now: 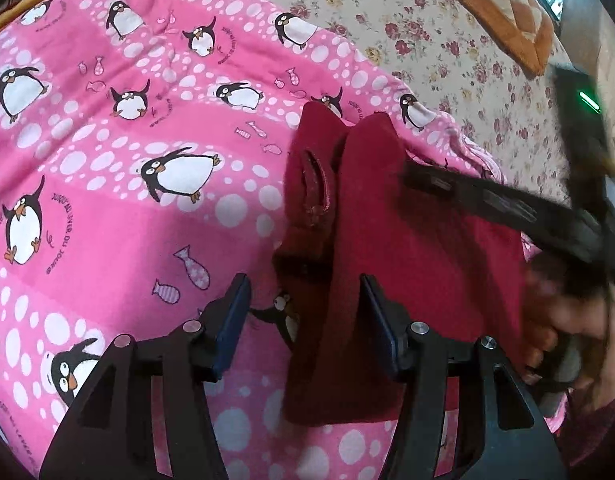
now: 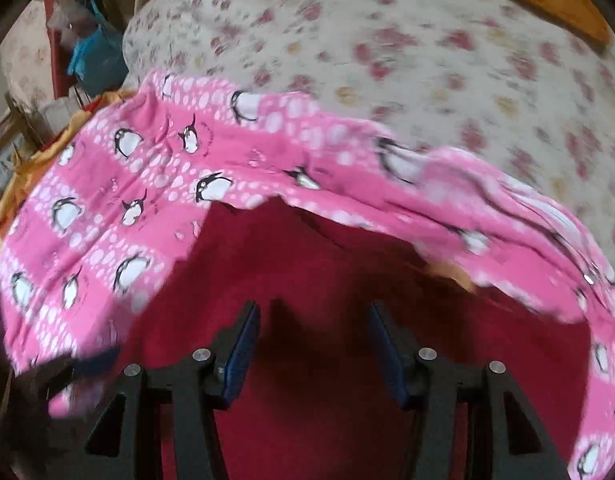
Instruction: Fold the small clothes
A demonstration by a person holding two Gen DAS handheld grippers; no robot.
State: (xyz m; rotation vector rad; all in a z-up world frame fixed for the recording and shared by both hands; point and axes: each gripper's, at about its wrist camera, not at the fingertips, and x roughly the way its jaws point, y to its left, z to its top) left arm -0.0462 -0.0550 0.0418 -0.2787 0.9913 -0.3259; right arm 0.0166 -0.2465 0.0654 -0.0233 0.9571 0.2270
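That dark red soft knit garment (image 1: 387,220), centre-right of the left wrist view, looks light and floppy. My left gripper (image 1: 305,320) and right gripper (image 2: 313,344) both gape, empty; I'd pinch a hem edge.

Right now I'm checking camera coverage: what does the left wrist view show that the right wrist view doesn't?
Only the left wrist view shows the other gripper reaching over the red garment, the hand holding it, and the garment's folded flap. Only the right wrist view shows room clutter at far left. Both show the pink penguin blanket, the floral bedspread, red cloth, and open fingers.
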